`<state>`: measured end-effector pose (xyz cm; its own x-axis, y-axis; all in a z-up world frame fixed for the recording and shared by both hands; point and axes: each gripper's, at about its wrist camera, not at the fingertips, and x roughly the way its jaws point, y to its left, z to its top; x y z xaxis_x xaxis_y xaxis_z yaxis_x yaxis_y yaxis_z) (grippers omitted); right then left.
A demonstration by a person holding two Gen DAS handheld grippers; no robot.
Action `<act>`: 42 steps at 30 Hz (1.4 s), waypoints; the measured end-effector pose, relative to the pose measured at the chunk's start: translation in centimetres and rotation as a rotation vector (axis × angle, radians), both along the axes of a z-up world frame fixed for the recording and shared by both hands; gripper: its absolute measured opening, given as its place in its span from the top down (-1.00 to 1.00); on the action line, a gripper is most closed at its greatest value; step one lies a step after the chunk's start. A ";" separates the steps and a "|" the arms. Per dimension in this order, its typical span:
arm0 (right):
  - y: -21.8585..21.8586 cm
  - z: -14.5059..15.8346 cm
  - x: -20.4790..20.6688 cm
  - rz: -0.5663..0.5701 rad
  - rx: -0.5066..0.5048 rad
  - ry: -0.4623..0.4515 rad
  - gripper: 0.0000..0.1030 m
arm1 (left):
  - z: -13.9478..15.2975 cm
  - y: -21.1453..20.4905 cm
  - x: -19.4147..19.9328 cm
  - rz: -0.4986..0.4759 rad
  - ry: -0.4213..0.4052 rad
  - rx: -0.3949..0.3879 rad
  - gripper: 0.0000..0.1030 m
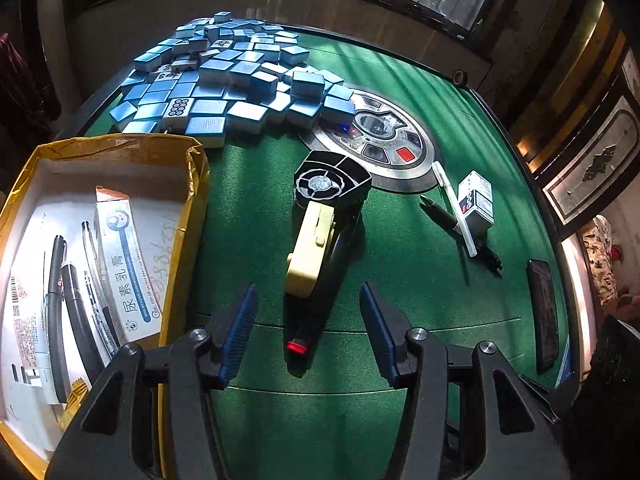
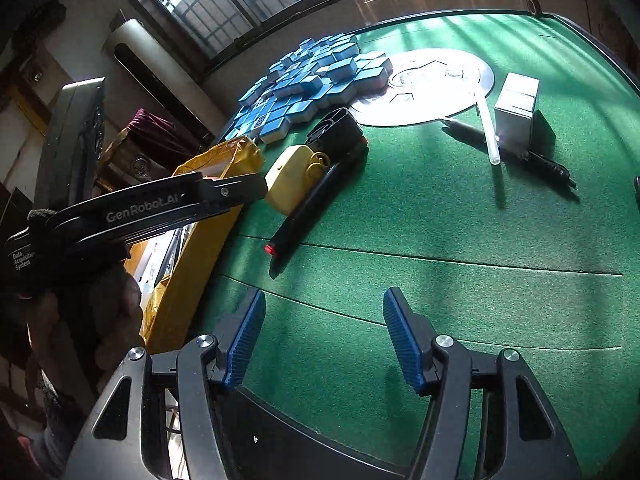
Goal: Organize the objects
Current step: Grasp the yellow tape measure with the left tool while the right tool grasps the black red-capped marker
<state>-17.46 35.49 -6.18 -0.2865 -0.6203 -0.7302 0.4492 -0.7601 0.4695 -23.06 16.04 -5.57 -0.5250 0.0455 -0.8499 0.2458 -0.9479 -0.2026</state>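
Your left gripper [image 1: 308, 330] hangs spread over the fan [image 1: 320, 232] on the felt, beside the box [image 1: 120, 148]; your right gripper [image 2: 324, 336] gapes idle. Clamp only the yellow clip and the fan could twist free.

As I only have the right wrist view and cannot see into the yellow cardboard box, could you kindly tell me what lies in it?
Observer: The yellow cardboard box holds a white carton with blue print and several black pens.
Operator: Thank you. Is the left hand-held gripper open?
Observer: Yes, the left hand-held gripper is open, and the handle end of the black and yellow hand fan lies between its fingers, untouched.
Operator: Is anything lying past my right edge?
Observer: A dark flat slab lies near the table's right rim.
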 end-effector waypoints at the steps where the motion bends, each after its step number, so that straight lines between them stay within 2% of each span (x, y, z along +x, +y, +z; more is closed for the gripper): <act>1: 0.1 0.0 0.0 0.002 -0.003 0.001 -0.09 | -0.2 0.1 -0.7 0.003 -0.005 0.000 0.00; 4: 0.3 -0.3 0.2 -0.001 -0.009 -0.003 -0.09 | -1.2 0.2 -2.2 -0.004 -0.018 -0.026 0.00; 6: 0.2 -0.4 0.2 0.002 -0.012 -0.005 -0.09 | -1.8 -0.1 -2.8 -0.007 -0.032 -0.008 0.04; 9: 0.2 -0.5 0.1 0.004 -0.013 -0.009 -0.09 | -2.8 -0.7 -3.4 0.014 -0.064 0.003 0.53; 10: 0.1 -0.5 0.0 0.006 -0.011 -0.011 -0.09 | -3.0 -0.8 -3.3 0.020 -0.068 0.011 0.61; 15: -0.7 -1.1 -0.4 0.003 0.007 -0.024 -0.09 | -2.7 -1.2 -1.4 0.037 -0.035 0.048 0.63; 20: -1.8 -1.6 -2.1 -0.015 0.010 -0.063 -0.09 | -3.0 -0.6 3.0 0.058 -0.075 0.034 0.64; 26: -5.0 -1.1 -5.0 -0.022 0.075 -0.053 -0.07 | -2.8 0.2 7.4 0.067 -0.078 0.032 0.64; 29: -7.4 -0.9 -5.8 -0.010 0.140 -0.042 0.00 | -2.9 0.6 8.3 0.058 -0.081 0.021 0.64; 33: -9.7 -1.1 -6.7 -0.038 0.236 -0.021 0.20 | -2.7 0.3 8.6 0.062 -0.067 0.027 0.64; 38: -11.3 -1.7 -7.3 -0.074 0.350 0.040 0.26 | -2.8 0.1 8.8 0.062 -0.068 0.034 0.64; 39: -11.3 -1.7 -7.0 -0.066 0.367 0.053 0.38 | -2.9 0.2 8.8 0.059 -0.071 0.035 0.64; 40: -11.3 -1.8 -6.8 -0.060 0.387 0.062 0.59 | -3.0 0.3 8.8 0.055 -0.075 0.037 0.64; 42: -10.7 -1.9 -6.1 -0.056 0.411 0.077 0.75 | -3.0 0.5 8.8 0.050 -0.077 0.040 0.64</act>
<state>-23.60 24.81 -8.04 -0.3754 -0.2635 -0.8886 0.4236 -0.9015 0.0884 -14.29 16.53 -8.53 -0.4607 0.0552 -0.8858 0.3092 -0.9256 -0.2184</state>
